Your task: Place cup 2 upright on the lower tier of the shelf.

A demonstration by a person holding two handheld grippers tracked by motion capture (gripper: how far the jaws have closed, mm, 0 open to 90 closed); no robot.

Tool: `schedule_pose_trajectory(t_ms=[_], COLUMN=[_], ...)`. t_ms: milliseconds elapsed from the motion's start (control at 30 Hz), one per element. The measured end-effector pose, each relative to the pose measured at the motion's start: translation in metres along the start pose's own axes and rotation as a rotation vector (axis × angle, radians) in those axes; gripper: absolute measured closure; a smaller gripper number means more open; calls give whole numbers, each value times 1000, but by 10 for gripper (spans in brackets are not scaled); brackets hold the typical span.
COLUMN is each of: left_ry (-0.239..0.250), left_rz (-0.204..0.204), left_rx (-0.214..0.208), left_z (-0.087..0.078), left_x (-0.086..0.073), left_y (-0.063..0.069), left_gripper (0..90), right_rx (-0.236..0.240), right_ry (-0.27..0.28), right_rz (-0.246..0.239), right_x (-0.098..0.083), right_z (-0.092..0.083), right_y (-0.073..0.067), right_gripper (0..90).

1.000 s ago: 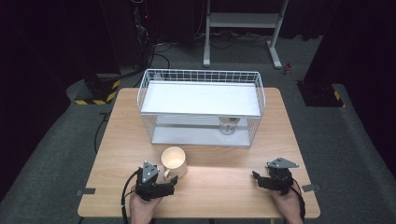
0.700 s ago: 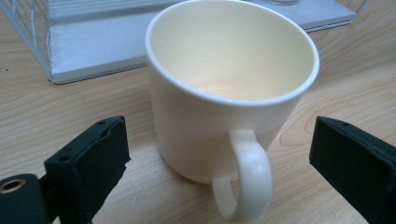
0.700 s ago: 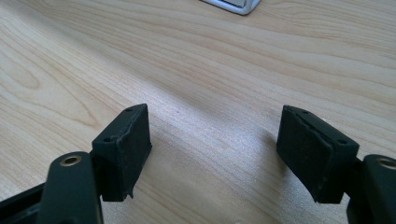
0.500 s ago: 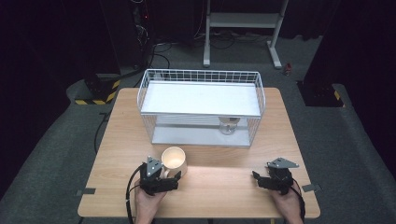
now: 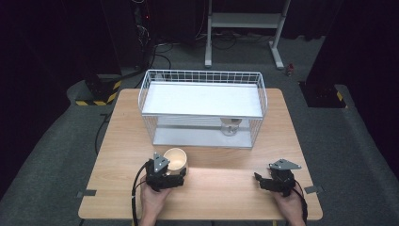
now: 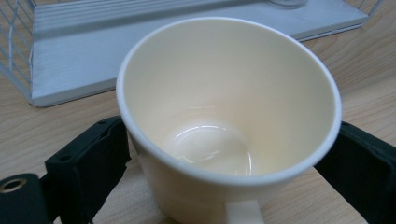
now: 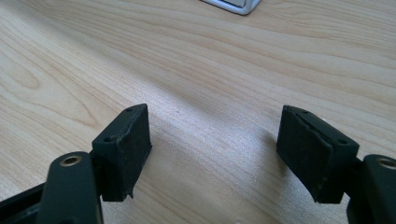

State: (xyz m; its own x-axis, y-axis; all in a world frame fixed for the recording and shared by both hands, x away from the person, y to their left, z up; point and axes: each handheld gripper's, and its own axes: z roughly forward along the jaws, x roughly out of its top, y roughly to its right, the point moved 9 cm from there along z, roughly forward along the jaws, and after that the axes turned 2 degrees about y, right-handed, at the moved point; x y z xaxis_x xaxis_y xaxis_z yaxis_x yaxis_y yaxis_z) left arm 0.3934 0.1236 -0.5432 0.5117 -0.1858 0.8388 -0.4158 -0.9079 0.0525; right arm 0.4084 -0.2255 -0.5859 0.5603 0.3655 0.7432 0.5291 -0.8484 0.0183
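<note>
Cup [image 6: 229,121] upright on desk [image 5: 221,188], lower left of high view, between released left hand-held gripper [image 5: 175,175] jaws, just opened. Right hand-held gripper [image 7: 215,149] released, empty.

White wire rack [image 5: 203,77] stands at the wooden table's [image 5: 226,188] far half; a small cup [image 5: 230,126] sits on its lower shelf.

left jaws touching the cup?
Cannot tell. In the left gripper view the left gripper has just been opening, its jaws flanking the cup; the rim hides any gap at the pads.
</note>
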Motion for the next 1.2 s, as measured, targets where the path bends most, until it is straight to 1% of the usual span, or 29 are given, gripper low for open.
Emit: schedule_pose_trajectory(t_ms=[100, 133, 200, 300, 333, 600, 633, 767, 800, 933, 967, 1200], left_ry=[-3, -7, -14, -10, -5, -4, -2, -2, 3, 0, 0, 4], left_rz=[6, 17, 24, 21, 12, 16, 15, 20, 21, 25, 32, 21], left_rx=[0, 10, 15, 21, 21, 25, 31, 37, 44, 48, 48, 56], left_z=[2, 4, 7, 9, 10, 14, 14, 16, 18, 20, 20, 19], left_x=[2, 2, 3, 4, 5, 5, 5, 4, 4, 3, 3, 4], left_y=[1, 0, 0, 0, 0, -1, 0, 0, 0, 0, 0, 0], left_gripper=[57, 57, 58, 67, 71, 78, 79, 79, 79, 80, 80, 90], right_rx=[1, 1, 0, 1, 1, 1, 1, 1, 1, 0, 0, 1], right_ry=[1, 1, 0, 1, 1, 1, 1, 1, 1, 0, 0, 1], right_rz=[-3, -3, 0, -3, -3, -3, -2, -3, -3, 0, 0, -4], right_x=[0, 0, 0, 0, 0, 0, 0, 0, 0, 0, 0, 0], right_z=[0, 0, 0, 0, 0, 0, 0, 0, 0, 0, 0, 0], right_y=[0, 0, 0, 0, 0, 0, 0, 0, 0, 0, 0, 0], right_gripper=[259, 259, 259, 259, 259, 259, 259, 259, 259, 259, 259, 259])
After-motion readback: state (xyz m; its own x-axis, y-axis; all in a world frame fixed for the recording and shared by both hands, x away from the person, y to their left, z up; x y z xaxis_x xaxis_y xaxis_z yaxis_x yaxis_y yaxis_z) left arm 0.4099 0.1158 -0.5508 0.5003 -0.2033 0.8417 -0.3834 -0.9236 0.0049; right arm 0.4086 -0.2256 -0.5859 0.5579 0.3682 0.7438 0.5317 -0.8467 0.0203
